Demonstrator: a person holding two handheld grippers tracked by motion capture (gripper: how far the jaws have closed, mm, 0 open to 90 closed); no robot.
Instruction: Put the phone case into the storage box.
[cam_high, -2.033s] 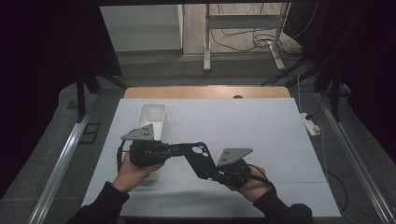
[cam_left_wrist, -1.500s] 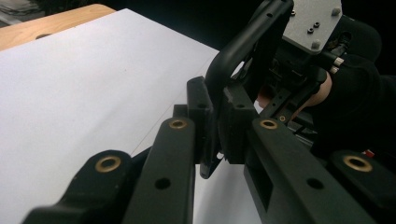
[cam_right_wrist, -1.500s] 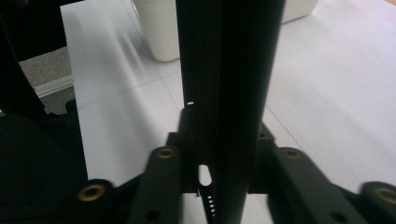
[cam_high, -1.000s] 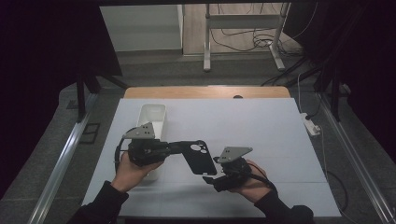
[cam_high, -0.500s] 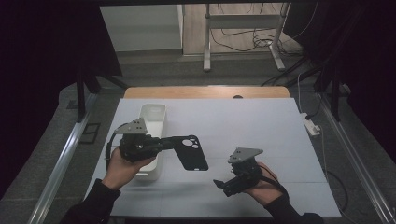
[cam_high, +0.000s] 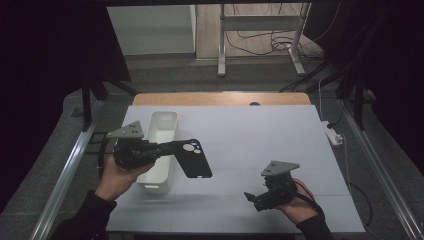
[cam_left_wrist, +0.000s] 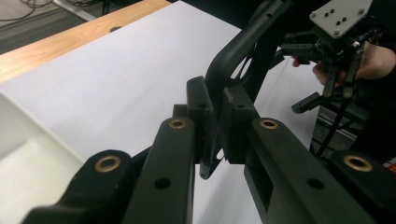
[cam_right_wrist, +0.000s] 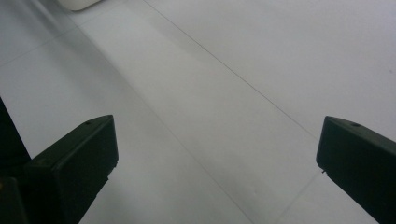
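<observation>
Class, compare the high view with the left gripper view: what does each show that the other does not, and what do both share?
High view alone: the whole white rectangular plastic bin, the black phone case's camera cut-outs and the person's left hand.

Left gripper view alone: close up, the left gripper has its pads pressed on the case's thin edge.

Both: the case, the white table, and the right gripper open, apart from the case.

Black phone case (cam_high: 192, 159), white bin (cam_high: 161, 150), pale grey table (cam_high: 260, 135) w/ wood edge.
</observation>
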